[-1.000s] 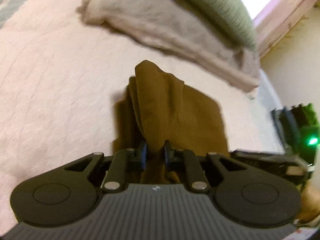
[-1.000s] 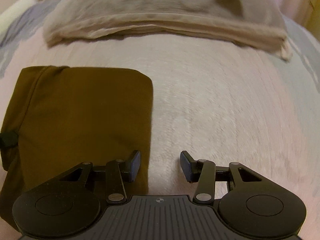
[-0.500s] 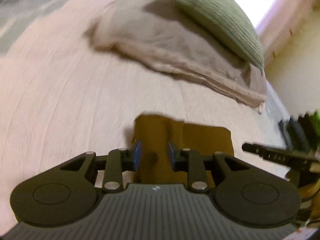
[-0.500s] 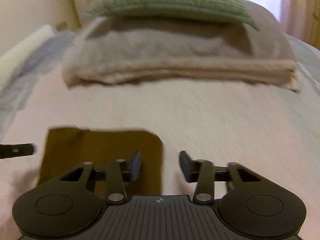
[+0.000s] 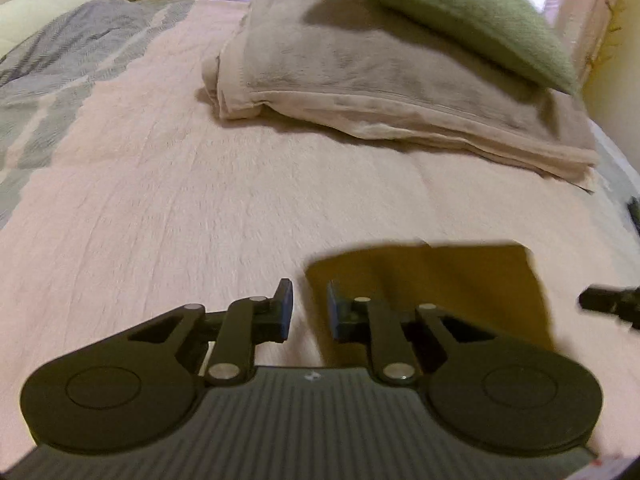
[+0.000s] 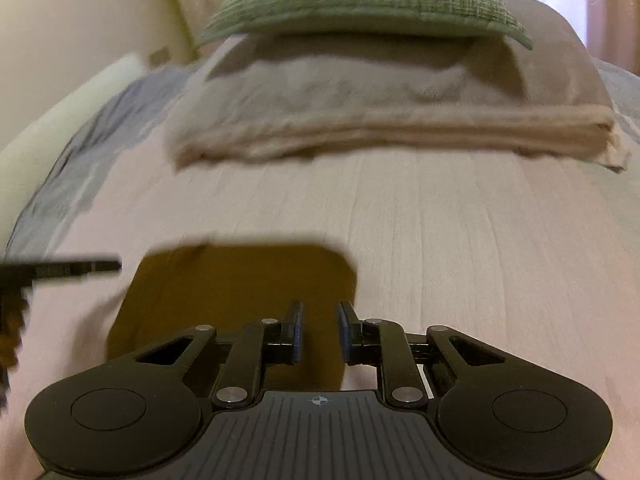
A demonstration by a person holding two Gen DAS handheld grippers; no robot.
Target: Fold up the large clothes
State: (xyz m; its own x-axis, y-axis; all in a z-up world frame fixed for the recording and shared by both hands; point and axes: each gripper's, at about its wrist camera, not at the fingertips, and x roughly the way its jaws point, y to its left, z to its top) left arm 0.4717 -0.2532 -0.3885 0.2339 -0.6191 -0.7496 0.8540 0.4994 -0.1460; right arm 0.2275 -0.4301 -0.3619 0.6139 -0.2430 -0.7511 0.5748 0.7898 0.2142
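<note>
Brown garment now lies folded flat on the bed, just ahead of both claws. Left claw has let go of it; right claw is closing on nothing. Fold looks finished to me.

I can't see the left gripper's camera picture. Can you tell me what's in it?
A folded brown cloth lies flat on a pink bedspread, just ahead of the left gripper, whose jaws are closing with nothing between them. Farther back, a green pillow rests on a folded beige blanket.
</note>
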